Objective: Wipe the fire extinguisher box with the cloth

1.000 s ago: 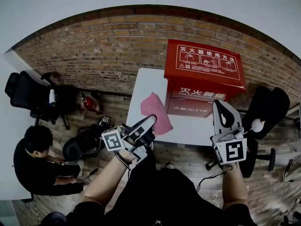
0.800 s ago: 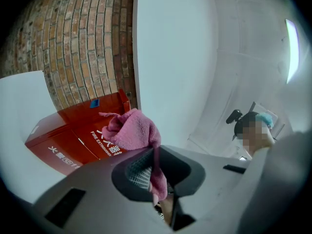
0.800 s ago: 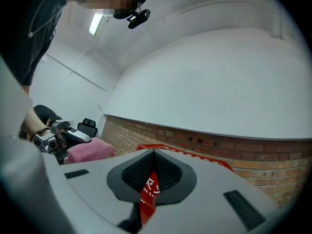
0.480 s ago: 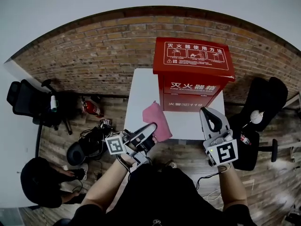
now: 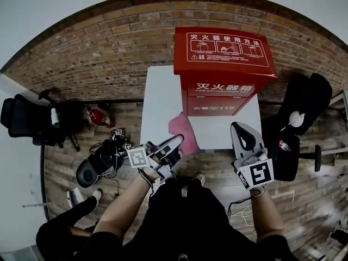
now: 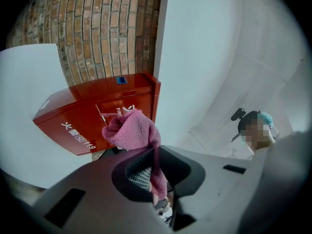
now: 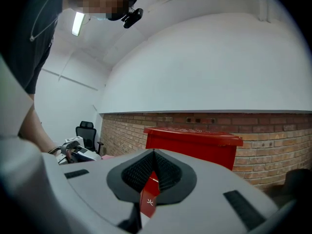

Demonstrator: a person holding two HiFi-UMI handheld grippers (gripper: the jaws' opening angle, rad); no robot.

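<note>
The red fire extinguisher box (image 5: 223, 69) stands on a white table (image 5: 160, 99) against the brick wall. At the table's front edge my left gripper (image 5: 175, 142) is shut on a pink cloth (image 5: 182, 130). In the left gripper view the cloth (image 6: 130, 130) bunches out of the left gripper (image 6: 155, 167), with the box (image 6: 92, 112) just beyond it. My right gripper (image 5: 241, 129) hangs shut and empty at the table's front right corner. Past the right gripper (image 7: 153, 156), the right gripper view shows the box (image 7: 195, 143) level ahead.
A black office chair (image 5: 24, 118) and a red fire extinguisher (image 5: 98, 117) are on the wooden floor to the left. Dark gear with cables (image 5: 100, 162) lies below them. Another black chair (image 5: 307, 99) stands right of the table. A person (image 5: 62, 232) crouches at lower left.
Both grippers have sunk toward the table's front edge, the left one still gripping the cloth. The person at lower left has moved further down the picture.
</note>
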